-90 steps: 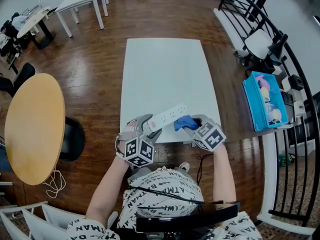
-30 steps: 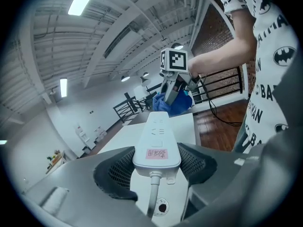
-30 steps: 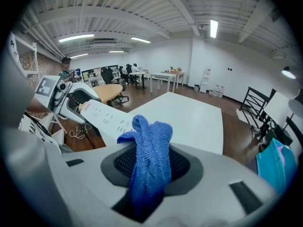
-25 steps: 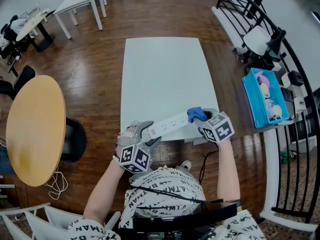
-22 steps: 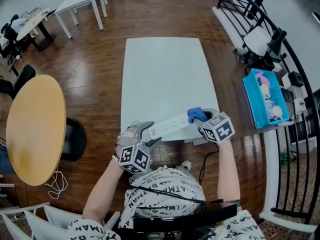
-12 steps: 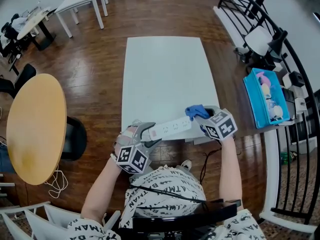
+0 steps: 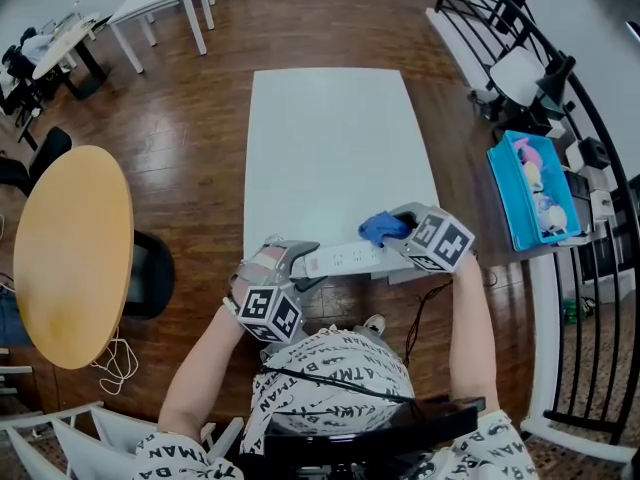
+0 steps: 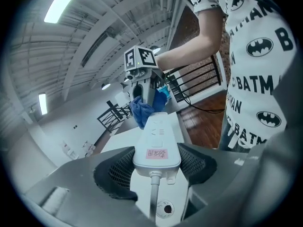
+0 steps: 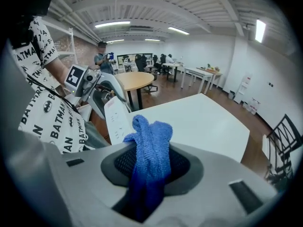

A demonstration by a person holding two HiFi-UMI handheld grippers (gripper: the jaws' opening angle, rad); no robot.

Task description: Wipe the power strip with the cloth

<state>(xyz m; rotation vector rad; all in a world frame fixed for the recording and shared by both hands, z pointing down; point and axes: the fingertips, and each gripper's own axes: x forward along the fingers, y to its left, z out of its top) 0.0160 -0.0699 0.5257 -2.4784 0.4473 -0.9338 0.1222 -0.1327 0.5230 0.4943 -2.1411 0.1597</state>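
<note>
Left gripper (image 7: 298, 260) clamps the power strip (image 7: 345, 258) by its cord end above the table (image 7: 340, 138) edge. Right gripper (image 7: 398, 230) pinches the cloth (image 7: 376, 228) (at the far end). Wipe 1 face lengthwise, pressing lightly.

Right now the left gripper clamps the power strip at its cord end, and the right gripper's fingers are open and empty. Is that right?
Not quite. The right gripper is not empty: it is shut on a blue cloth, as the right gripper view shows. The rest holds: the left gripper does clamp the power strip at its cord end.
</note>
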